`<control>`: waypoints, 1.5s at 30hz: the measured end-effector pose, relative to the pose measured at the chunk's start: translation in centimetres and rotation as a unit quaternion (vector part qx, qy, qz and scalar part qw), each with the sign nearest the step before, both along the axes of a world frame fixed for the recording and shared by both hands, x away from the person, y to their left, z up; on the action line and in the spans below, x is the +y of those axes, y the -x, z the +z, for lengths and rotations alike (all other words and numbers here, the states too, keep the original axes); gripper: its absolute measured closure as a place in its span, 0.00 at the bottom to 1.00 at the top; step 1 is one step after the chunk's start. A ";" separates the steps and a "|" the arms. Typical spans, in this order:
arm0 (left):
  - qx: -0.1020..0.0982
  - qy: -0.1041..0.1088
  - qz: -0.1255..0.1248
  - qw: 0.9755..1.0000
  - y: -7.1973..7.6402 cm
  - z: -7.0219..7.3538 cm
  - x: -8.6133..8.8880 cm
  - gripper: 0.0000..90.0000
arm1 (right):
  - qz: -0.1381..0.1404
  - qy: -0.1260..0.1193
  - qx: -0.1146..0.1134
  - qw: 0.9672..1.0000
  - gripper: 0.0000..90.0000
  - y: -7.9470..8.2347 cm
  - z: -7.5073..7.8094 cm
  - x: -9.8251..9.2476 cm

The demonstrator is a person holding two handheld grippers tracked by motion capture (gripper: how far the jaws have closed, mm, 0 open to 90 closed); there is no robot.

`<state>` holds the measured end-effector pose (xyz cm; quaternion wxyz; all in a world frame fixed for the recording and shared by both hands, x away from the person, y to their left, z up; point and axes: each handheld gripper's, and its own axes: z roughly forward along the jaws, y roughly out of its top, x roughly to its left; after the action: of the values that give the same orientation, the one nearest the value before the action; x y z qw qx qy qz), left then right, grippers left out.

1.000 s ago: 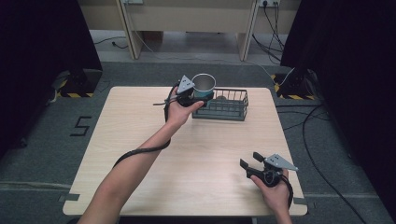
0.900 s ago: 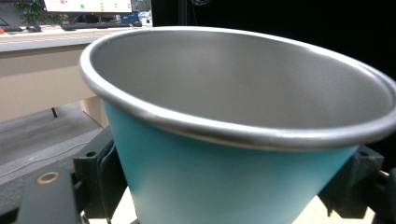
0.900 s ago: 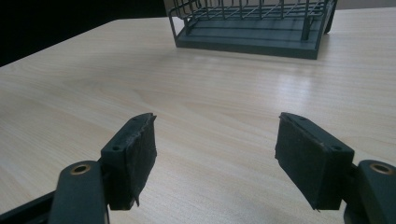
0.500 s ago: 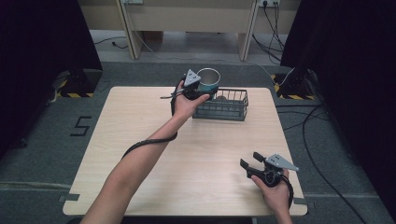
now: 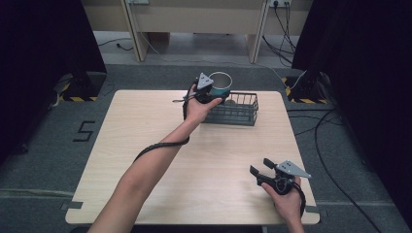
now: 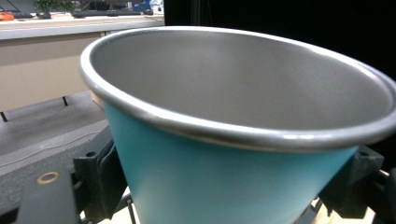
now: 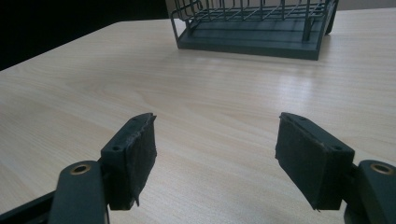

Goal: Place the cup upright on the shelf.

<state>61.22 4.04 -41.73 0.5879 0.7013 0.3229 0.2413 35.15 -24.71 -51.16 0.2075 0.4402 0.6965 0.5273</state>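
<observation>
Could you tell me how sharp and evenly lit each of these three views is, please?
High view: soft overall, the wooden table bright, dark curtains at both sides. Left gripper view: the teal cup close and slightly soft, a highlight along its steel rim. Right gripper view: pads sharp, glare on the tabletop before the wire basket.

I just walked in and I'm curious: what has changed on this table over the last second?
The left gripper, holding the blue cup, has carried it farther back, above the wire basket's far left corner. The right gripper has stayed open near the table's near edge, and the basket hasn't moved.
</observation>
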 end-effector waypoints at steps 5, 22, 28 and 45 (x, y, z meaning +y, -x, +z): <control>0.009 -0.003 0.006 1.000 -0.3 -0.6 -0.2 0.18 | 0.002 0.003 -0.001 1.000 0.33 0.0 0.0 0.0; 0.027 -0.011 0.010 1.000 -0.6 -1.8 -1.2 0.18 | 0.005 0.006 -0.002 1.000 0.32 0.0 0.0 0.1; 0.033 -0.014 0.012 0.999 -0.8 -2.1 -1.2 0.18 | 0.005 0.006 -0.001 1.000 0.32 0.0 0.0 0.1; 0.047 -0.023 0.019 0.998 -1.0 -3.1 -1.1 0.15 | 0.007 0.006 -0.003 1.000 0.32 0.0 0.0 0.1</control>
<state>62.26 2.93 -44.81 0.5512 0.7189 0.3581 0.2261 35.13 -24.62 -51.17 0.2087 0.4329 0.7020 0.5256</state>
